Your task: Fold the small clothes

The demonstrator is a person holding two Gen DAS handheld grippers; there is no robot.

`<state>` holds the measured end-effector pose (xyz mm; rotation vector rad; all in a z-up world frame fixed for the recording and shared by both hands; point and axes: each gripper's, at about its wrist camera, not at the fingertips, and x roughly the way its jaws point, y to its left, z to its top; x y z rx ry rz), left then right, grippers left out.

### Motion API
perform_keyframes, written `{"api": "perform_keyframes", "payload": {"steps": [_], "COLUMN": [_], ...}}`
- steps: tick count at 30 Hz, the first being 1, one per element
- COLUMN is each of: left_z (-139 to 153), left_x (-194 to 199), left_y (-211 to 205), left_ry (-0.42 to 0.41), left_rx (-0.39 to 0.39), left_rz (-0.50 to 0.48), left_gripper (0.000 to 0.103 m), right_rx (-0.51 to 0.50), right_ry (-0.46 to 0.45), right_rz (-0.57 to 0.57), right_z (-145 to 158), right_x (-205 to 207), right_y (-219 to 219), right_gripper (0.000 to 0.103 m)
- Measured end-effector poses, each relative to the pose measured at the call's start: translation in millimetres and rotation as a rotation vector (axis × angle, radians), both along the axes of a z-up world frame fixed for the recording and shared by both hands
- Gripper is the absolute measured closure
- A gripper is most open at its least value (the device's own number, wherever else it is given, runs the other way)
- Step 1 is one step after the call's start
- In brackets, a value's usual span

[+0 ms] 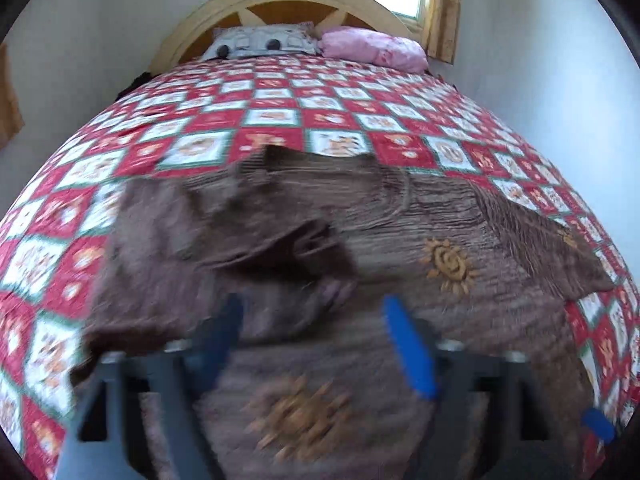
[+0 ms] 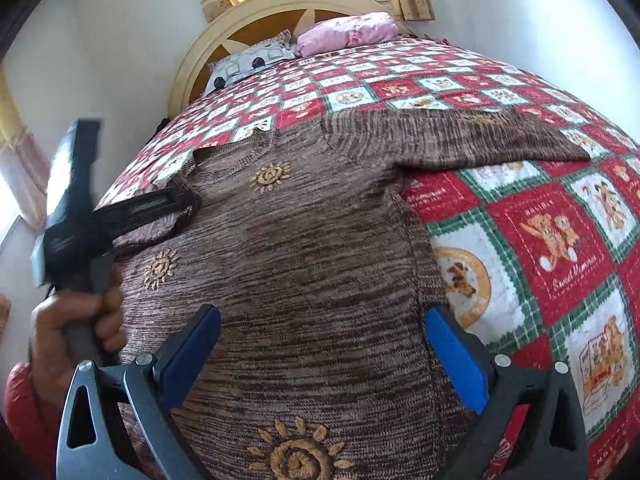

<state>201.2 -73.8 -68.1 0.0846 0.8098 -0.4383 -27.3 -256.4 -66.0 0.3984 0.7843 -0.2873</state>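
A brown knitted top [image 2: 304, 248] with orange sun patterns lies spread on a bed [image 2: 532, 216] covered by a red and white checked quilt, one sleeve folded across its body. The left gripper [image 1: 316, 344] hovers over the top, fingers apart and empty. The right gripper [image 2: 324, 348] is also spread wide above it, holding nothing.

Sweater [image 2: 304, 240] spread on bedspread [image 2: 540, 220], pillows [image 2: 348, 32] behind by headboard [image 2: 256, 8]

Both claws: dark grey frames, blue pads [image 2: 460, 354], silver screws [image 2: 501, 360]. Person's hand [image 2: 76, 324] shows a red sleeve [image 2: 24, 408].
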Motion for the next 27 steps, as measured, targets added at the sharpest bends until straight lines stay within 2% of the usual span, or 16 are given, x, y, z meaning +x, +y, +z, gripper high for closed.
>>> {"api": "perform_keyframes", "payload": {"steps": [2,4,6,7,8,10,12,15,17,19,21,22,23,24,25,27], "left_z": [1,-5,-16,-25,-32,-45,-48,-48,-49,-50,-50,-50,-49,-48,-48,-49], "left_x": [-12,-10,1,9,15,20,18,18,19,19,20,21,19,17,16,15], "left_y": [27,51,77,91,101,116,122,120,117,118,122,122,131,134,137,145], "left_ry": [-0.023,-0.025,0.009,0.059,0.094,0.122,0.112,0.109,0.106,0.103,0.103,0.101,0.101,0.1,0.1,0.098], "left_rx": [-0.006,0.028,0.029,0.011,-0.009,-0.044,-0.11,-0.126,-0.126,-0.129,-0.143,-0.155,-0.166,-0.18,-0.199,-0.26], "left_rz": [0.039,0.135,0.244,0.302,0.339,0.415,0.43,0.434,0.439,0.442,0.446,0.45,0.451,0.452,0.454,0.464], "left_gripper": [0.021,0.021,0.021,0.021,0.021,0.021,0.02,0.017,0.017,0.017,0.017,0.017,0.017,0.017,0.017,0.017], "right_rx": [0.0,-0.015,-0.054,-0.094,-0.125,-0.173,-0.253,-0.423,-0.513,-0.646,-0.687,-0.674,-0.591,-0.499,-0.348,-0.089], "right_ry": [-0.023,-0.063,-0.1,-0.11,-0.112,-0.121,-0.12,-0.114,-0.064,0.016,0.069,0.09,0.093,0.098,0.096,0.044], "right_rz": [0.019,0.064,0.122,0.167,0.211,0.31,0.422,0.608,0.718,0.755,0.76,0.749,0.731,0.714,0.669,0.531], "right_z": [8,21,35,42,47,53,54,40,20,-5,-24,-30,-29,-27,-23,-17], "right_x": [8,26,48,67,82,115,146,185,208,234,254,263,272,275,279,276], "right_y": [-2,0,6,15,24,44,72,119,145,161,161,157,146,136,118,77], "right_gripper": [0.001,0.002,0.013,0.024,0.028,0.028,0.028,0.028,0.028,0.028,0.028,0.032,0.058,0.075,0.092,0.093]}}
